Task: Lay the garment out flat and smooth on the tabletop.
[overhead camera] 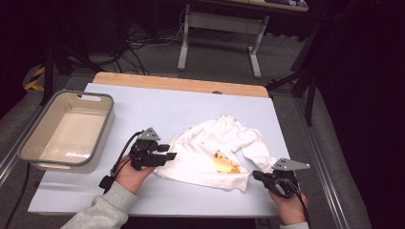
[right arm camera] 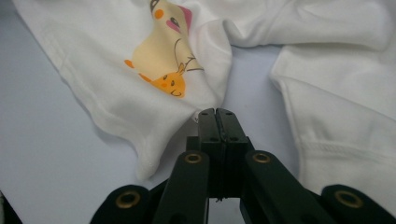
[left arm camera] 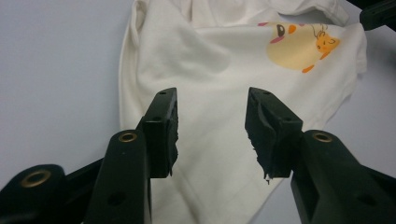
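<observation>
1. Nearest the person, a grey-sleeved left forearm [overhead camera: 102, 207] and a bare right hand [overhead camera: 290, 207] come in from the bottom edge of the high view, each carrying a black two-jaw gripper.
2. The right gripper [right arm camera: 217, 116] sits at the near right corner of the white fabric-covered table [overhead camera: 157, 107]. Its jaws are clenched together with nothing between them, and their tips lie just at the hem edge of the garment.
3. The left gripper [left arm camera: 212, 109] is released: its jaws stand apart above the left part of the garment, with the cloth showing in the gap, and the pads press on nothing.
4. The white long-sleeved baby shirt with a yellow and orange cartoon print [overhead camera: 210, 152] lies crumpled flat on the table's near middle, between the two grippers. In the right gripper view the print [right arm camera: 166, 60] sits just beyond the closed jaw tips, and a sleeve [right arm camera: 336, 102] lies to the right, apart from the body of the shirt across a strip of bare table.
5. Farther left, a grey-rimmed beige plastic tub [overhead camera: 33, 143] stands at the table's left edge, well apart from the shirt.
6. Beyond the cloth, a strip of bare wooden tabletop [overhead camera: 181, 83] shows at the far edge.
7. Farthest off, a white metal desk frame [overhead camera: 219, 28] stands on the dark floor among cables [overhead camera: 143, 40].
</observation>
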`<state>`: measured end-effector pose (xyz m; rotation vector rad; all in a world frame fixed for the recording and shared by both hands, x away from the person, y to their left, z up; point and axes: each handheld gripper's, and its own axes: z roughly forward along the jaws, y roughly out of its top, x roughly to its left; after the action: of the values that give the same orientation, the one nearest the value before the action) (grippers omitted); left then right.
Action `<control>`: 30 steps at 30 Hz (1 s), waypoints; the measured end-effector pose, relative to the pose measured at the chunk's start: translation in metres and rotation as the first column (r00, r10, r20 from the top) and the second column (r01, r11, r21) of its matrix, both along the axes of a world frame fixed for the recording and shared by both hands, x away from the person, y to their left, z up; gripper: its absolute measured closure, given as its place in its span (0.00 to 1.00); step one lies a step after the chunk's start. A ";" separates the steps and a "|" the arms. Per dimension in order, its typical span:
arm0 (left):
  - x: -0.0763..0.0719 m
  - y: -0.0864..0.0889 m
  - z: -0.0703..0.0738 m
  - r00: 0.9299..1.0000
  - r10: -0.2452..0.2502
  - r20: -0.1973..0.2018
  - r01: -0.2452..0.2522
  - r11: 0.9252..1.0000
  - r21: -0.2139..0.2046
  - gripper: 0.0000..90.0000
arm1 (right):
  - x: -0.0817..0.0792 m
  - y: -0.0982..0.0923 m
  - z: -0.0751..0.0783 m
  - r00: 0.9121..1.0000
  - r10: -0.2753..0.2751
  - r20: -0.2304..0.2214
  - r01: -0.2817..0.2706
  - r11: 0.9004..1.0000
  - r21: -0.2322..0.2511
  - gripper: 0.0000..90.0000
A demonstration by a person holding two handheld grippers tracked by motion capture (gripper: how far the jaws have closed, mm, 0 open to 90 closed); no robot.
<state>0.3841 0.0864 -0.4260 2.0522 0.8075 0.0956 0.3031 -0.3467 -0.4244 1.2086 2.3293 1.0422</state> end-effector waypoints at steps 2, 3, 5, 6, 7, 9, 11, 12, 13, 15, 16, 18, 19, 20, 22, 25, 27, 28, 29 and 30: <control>-0.001 0.000 -0.001 1.000 0.008 -0.017 -0.008 1.000 -0.007 0.60 | 0.000 -0.003 0.000 1.000 -0.008 -0.006 0.008 1.000 -0.004 1.00; -0.001 0.001 -0.002 1.000 0.010 -0.017 -0.010 1.000 -0.004 0.60 | -0.001 -0.005 -0.001 1.000 -0.014 -0.011 0.014 1.000 -0.011 1.00; 0.000 0.002 -0.003 1.000 0.010 -0.024 -0.010 1.000 0.003 0.58 | -0.001 -0.012 -0.003 0.999 -0.032 -0.024 0.031 0.999 -0.021 1.00; 0.000 0.002 -0.004 1.000 0.009 -0.026 -0.009 1.000 0.005 0.58 | -0.001 -0.012 -0.003 0.999 -0.032 -0.024 0.031 0.999 -0.021 1.00; -0.001 0.001 -0.006 1.000 0.008 -0.030 -0.008 1.000 0.010 0.58 | -0.002 -0.015 -0.004 0.999 -0.042 -0.033 0.041 0.999 -0.019 1.00; -0.001 0.001 -0.007 0.999 0.005 -0.034 -0.004 1.000 0.016 0.58 | -0.002 -0.016 -0.005 0.999 -0.039 -0.035 0.038 0.999 -0.019 1.00; -0.002 -0.002 -0.010 0.999 -0.001 -0.037 0.002 0.999 0.035 0.58 | -0.001 -0.014 -0.004 0.999 -0.030 -0.032 0.030 0.999 -0.018 0.99; -0.002 -0.002 -0.010 0.999 -0.001 -0.037 0.002 0.999 0.035 0.58 | -0.001 -0.013 -0.004 0.999 -0.025 -0.033 0.025 1.000 -0.015 0.98; -0.002 -0.002 -0.011 0.999 -0.002 -0.036 0.003 0.999 0.047 0.58 | -0.001 -0.013 -0.004 0.999 -0.025 -0.033 0.025 1.000 -0.015 0.98; -0.001 -0.003 -0.012 0.999 -0.009 -0.039 0.011 0.999 0.053 0.58 | 0.000 -0.011 -0.001 1.000 -0.024 -0.011 0.024 1.000 -0.010 0.86; -0.001 -0.004 -0.013 0.999 -0.005 -0.047 0.008 0.998 0.055 0.58 | 0.001 -0.010 0.002 1.000 -0.021 -0.005 0.021 1.000 -0.002 0.81; 0.001 -0.006 -0.016 0.998 -0.016 -0.063 0.021 0.997 0.073 0.57 | 0.005 -0.006 0.005 1.000 -0.016 0.013 0.016 1.000 0.022 0.66; 0.001 -0.006 -0.016 0.998 -0.016 -0.063 0.021 0.997 0.073 0.57 | 0.005 -0.006 0.005 1.000 -0.016 0.013 0.016 1.000 0.022 0.66; 0.002 -0.010 -0.019 0.997 -0.029 -0.070 0.036 0.995 0.093 0.57 | 0.008 -0.002 0.006 1.000 -0.008 0.019 0.007 1.000 0.028 0.62; 0.001 -0.012 -0.020 0.997 -0.030 -0.074 0.038 0.995 0.096 0.58 | 0.010 0.000 0.006 1.000 -0.003 0.018 0.002 1.000 0.029 0.59; 0.000 -0.017 -0.023 0.994 -0.059 -0.090 0.070 0.990 0.124 0.63 | 0.018 0.011 -0.001 1.000 0.031 0.001 -0.031 0.999 0.009 0.56; -0.001 -0.020 -0.024 0.993 -0.071 -0.093 0.084 0.986 0.142 0.67 | 0.021 0.015 -0.005 0.999 0.042 -0.012 -0.042 0.999 0.000 0.55; -0.001 -0.021 -0.025 0.993 -0.076 -0.093 0.090 0.983 0.157 0.69 | 0.022 0.016 -0.007 0.999 0.046 -0.020 -0.047 0.999 -0.003 0.55; -0.001 -0.021 -0.025 0.993 -0.076 -0.093 0.090 0.983 0.157 0.71 | 0.022 0.016 -0.007 0.999 0.046 -0.020 -0.047 0.999 -0.003 0.55; -0.001 -0.022 -0.026 0.993 -0.076 -0.095 0.091 0.983 0.163 0.71 | 0.023 0.017 -0.009 0.998 0.050 -0.027 -0.051 0.999 -0.003 0.55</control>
<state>0.3831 0.0642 -0.4517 2.2591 0.7886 0.0262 0.3262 -0.3301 -0.4331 1.1749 2.3927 1.0436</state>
